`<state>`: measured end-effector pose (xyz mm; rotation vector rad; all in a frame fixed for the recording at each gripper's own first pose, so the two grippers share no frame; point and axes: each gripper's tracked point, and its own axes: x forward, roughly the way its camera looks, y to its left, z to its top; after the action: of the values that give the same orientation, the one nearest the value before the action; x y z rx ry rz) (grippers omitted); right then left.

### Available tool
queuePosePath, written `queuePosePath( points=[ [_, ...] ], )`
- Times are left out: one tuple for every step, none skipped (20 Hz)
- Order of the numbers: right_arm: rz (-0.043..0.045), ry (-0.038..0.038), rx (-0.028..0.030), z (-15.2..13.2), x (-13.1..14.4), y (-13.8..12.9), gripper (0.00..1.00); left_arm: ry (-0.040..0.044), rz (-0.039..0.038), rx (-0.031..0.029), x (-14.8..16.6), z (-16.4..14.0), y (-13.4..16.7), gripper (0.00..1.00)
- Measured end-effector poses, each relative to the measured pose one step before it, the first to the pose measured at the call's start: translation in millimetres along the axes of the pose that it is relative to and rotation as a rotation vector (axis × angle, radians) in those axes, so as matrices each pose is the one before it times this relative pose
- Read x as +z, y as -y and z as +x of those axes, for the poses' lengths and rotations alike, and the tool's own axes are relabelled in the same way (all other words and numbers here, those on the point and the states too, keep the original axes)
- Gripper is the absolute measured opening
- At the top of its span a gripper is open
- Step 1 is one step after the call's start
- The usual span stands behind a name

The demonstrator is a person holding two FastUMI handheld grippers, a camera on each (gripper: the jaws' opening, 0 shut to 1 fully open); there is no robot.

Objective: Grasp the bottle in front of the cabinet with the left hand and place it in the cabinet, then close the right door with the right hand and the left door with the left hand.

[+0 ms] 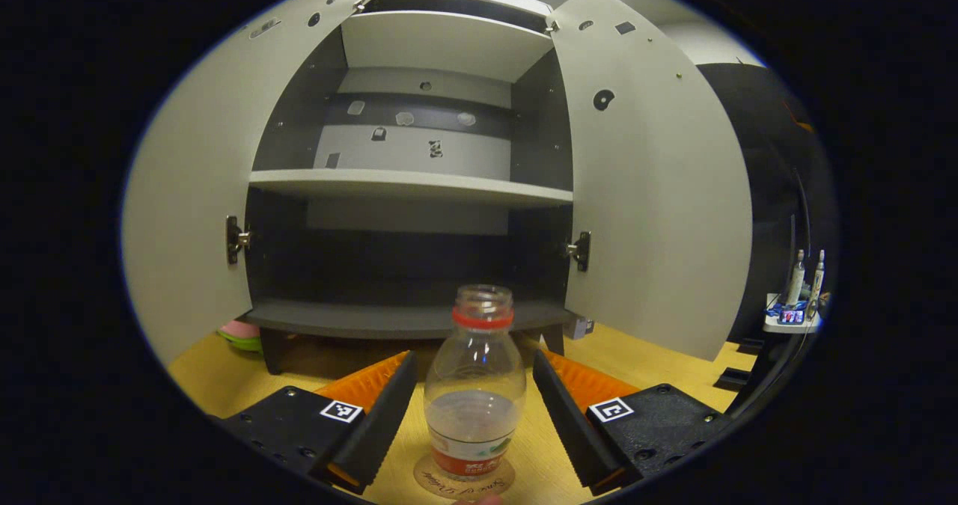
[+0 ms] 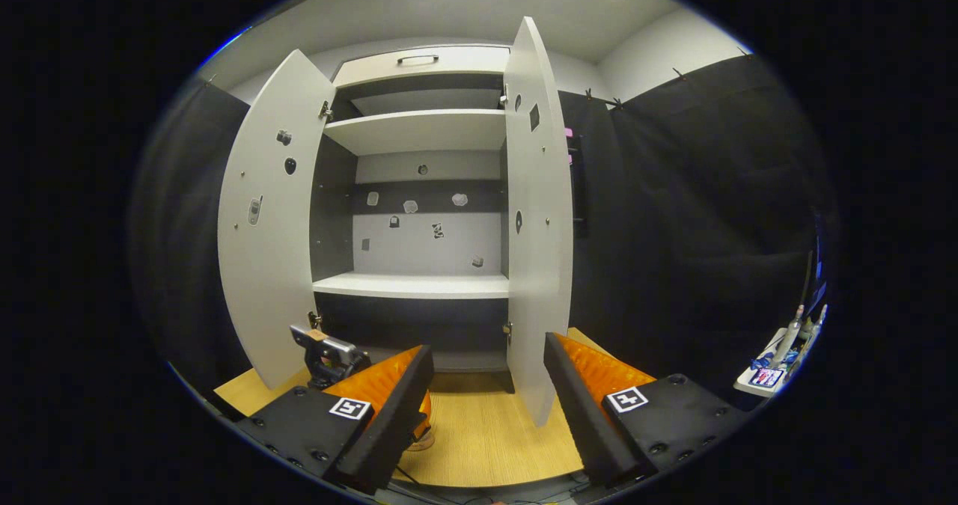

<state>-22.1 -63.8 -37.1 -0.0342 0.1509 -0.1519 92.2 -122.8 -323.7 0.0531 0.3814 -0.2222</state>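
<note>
Plastic bottle [image 1: 475, 385], clear and rounded, stands upright on a round coaster [image 1: 464, 479] on the pale wood-grain worktop [image 1: 651, 359], in front of the cabinet [image 1: 410, 187]. It has no cap, a red ring around its neck, a red and white label low on its body, and a little water in the bottom. The cabinet is flat grey board with smooth shelves, metal hinges, and both doors swung wide: the left door [image 1: 187, 213] and the right door [image 1: 658, 191].

The left gripper [image 1: 471, 408] is held level and low over the worktop, pointing straight at the cabinet's bottom compartment. Its jaws are spread wide, one on each side of the bottle, with a clear gap on both sides, so nothing is gripped.

In the right gripper view, the right gripper [image 2: 486, 400] sits farther back, level, aimed at the edge of the right door [image 2: 539, 221]. Its jaws are also spread wide and hold nothing. The left gripper [image 2: 329, 355] shows beyond its left finger, near the foot of the left door [image 2: 269, 221].

A small white shelf [image 1: 792, 324] with bottles sits far to the right.
</note>
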Motion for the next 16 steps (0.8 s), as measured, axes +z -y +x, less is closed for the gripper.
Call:
queuePosePath(
  points=[
    [0.00038,-0.00555,0.00971,0.9,-0.66,-1.64,0.98,-0.0234,-0.00291,0.01002,-13.87,0.28,0.95,0.95],
    [-0.00208,-0.00572,0.01478,1.8,-2.3,-1.3,0.98,-0.01525,0.00573,0.01525,-9.06,0.17,-1.48,0.95],
    [-0.00558,-0.00732,0.01587,1.46,-3.16,-1.37,0.98,-0.00271,0.00713,0.00853,-2.67,-0.1,-1.4,0.95],
    [-0.00463,-0.00605,0.01537,3.18,-2.01,-0.17,0.98,0.00832,-0.00384,0.02506,4.04,-0.81,-3.47,0.93],
    [0.00007,-0.00098,0.01832,3.54,-0.07,-0.15,0.98,0.00077,-0.00262,0.01666,5.43,-4.42,-3.6,0.74],
    [0.00305,0.0033,0.01737,4.27,1.06,0.53,0.98,-0.00491,0.00143,-0.00441,7.63,-5.12,0.11,0.74],
    [0.00267,0.00108,0.01648,4.53,-0.18,2.17,0.98,0.00034,-0.00525,-0.00701,12.65,-6.7,0.84,0.71],
    [0.0022,0.00069,0.01805,5.07,-0.02,2.49,0.98,0.00273,-0.01507,-0.00622,15.52,-8.53,0.4,0.71],
    [0.00127,0.00264,0.01665,5.35,0.91,4.0,0.98,0.00945,-0.02178,-0.00142,19.05,-10.69,-0.52,0.71],
    [0.00241,0.00141,0.01525,5.67,1.27,4.79,0.98,0.0099,-0.02413,0.00685,20.41,-10.08,-1.48,0.71],
    [0.00601,0.0008,0.01776,4.05,1.05,4.87,0.98,0.01053,-0.01596,0.01218,21.52,-11.8,-0.81,0.71],
    [0.01172,-0.0001,0.02596,3.25,0.61,3.34,0.98,0.01516,-0.00356,0.01874,23.7,-9.8,-1.24,0.71],
    [0.01653,0.00089,0.026,4.04,0.07,2.81,0.99,0.02274,0.00102,0.02354,25.89,-8.57,-3.02,0.71],
    [0.01687,0.00032,0.02937,2.85,0.15,2.66,0.99,0.02577,0.00247,0.02568,27.14,-6.51,-3.32,0.71],
    [0.01096,0.00493,0.02851,2.31,-0.15,2.58,0.98,0.02301,0.00003,0.02394,24.99,-5.37,-1.81,0.71],
    [0.00494,0.00992,0.0246,2.35,0.73,2.92,0.98,0.00393,0.00333,0.01263,20.6,-3.06,0.49,0.71]
  ],
)
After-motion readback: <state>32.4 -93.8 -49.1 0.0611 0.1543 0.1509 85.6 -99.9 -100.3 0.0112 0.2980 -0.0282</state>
